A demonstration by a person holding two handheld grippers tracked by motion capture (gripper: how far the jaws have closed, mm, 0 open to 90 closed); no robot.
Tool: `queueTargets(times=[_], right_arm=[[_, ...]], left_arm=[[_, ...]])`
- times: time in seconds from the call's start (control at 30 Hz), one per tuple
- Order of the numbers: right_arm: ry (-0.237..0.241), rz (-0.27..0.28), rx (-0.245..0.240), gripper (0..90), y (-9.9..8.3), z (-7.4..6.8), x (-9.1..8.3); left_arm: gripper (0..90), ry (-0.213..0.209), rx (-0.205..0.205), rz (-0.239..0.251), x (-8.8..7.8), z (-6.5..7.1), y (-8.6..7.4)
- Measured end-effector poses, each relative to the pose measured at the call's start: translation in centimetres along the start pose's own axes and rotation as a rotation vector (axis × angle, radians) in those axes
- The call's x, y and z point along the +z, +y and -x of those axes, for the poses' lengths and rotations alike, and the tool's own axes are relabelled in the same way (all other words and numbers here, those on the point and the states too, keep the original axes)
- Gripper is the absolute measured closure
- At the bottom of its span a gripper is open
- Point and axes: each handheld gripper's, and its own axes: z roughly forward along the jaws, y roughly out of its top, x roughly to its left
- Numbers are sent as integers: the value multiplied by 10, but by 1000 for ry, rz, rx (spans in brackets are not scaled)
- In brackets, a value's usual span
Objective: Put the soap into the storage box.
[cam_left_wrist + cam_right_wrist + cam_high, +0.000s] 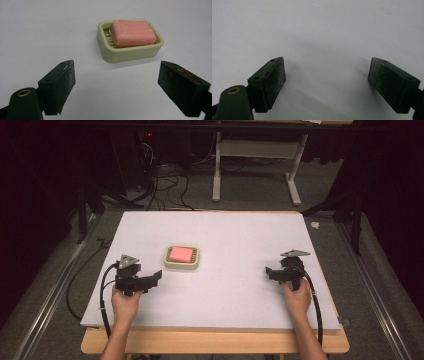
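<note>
A pink bar of soap lies in a cream soap dish on the white table top. My left gripper is held low at the table's left, pointing at the dish from a short way off. Its jaws stand open with only bare table between them. My right gripper sits at the right side of the table, far from the dish. It is open too, with nothing between its pads.
The table's wooden front edge runs below the white top. Cables and a metal frame lie on the floor behind the table. Black cables trail from both grippers.
</note>
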Motion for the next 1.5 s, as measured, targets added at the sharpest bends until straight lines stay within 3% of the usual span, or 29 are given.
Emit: queueTargets(times=[0.23, 0.67, 0.97, 1.5], right_arm=[[0, 0, 0, 150, 0, 0, 0], [0, 0, 0, 149, 0, 0, 0], [-1, 0, -1, 149, 0, 0, 0], [-2, 2, 0, 149, 0, 0, 0]], left_arm=[[152, 1, -11, -7, 7, -6, -1], [155, 27, -49, -65, 23, -20, -10], [154, 67, -15, -79, 31, -18, -13], [153, 72, -2, -76, 43, -16, -16]])
